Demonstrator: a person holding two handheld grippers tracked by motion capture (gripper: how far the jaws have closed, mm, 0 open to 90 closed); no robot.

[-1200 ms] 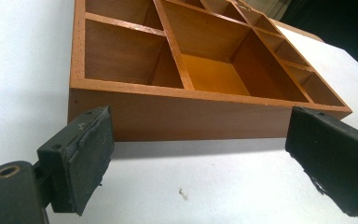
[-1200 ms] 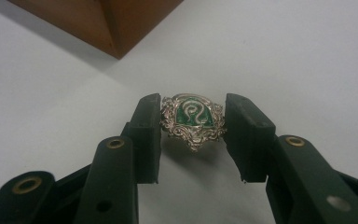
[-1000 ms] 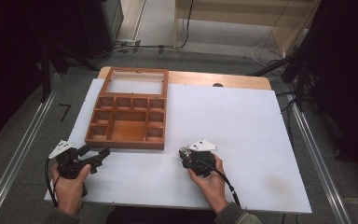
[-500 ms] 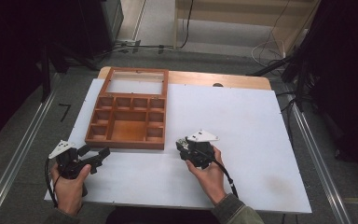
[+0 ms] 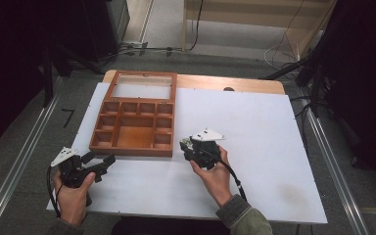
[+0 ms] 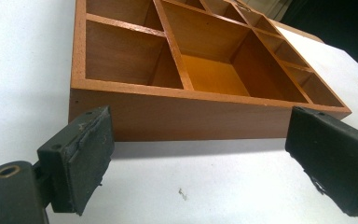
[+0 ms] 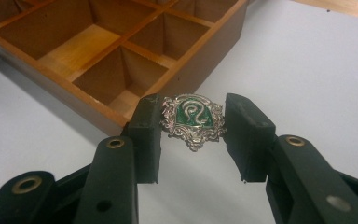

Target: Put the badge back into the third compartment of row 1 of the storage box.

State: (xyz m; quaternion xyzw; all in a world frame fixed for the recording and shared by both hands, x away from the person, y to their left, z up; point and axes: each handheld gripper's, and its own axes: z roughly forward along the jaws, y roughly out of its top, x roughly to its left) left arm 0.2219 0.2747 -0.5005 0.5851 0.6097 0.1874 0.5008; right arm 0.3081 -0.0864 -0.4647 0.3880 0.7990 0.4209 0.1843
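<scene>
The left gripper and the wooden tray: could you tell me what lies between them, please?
Nothing: in the left gripper view, bare white table separates the open left gripper from the wooden tray.

This looks like a lab. A white table stands between metal rails on a grey floor, with black curtains and loose cables around.

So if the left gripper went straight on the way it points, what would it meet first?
Most likely the near wall of the wooden tray. The left gripper has its fingers spread open and aimed at that wall, with bare white table between; the exact gap is hard to judge.
</scene>
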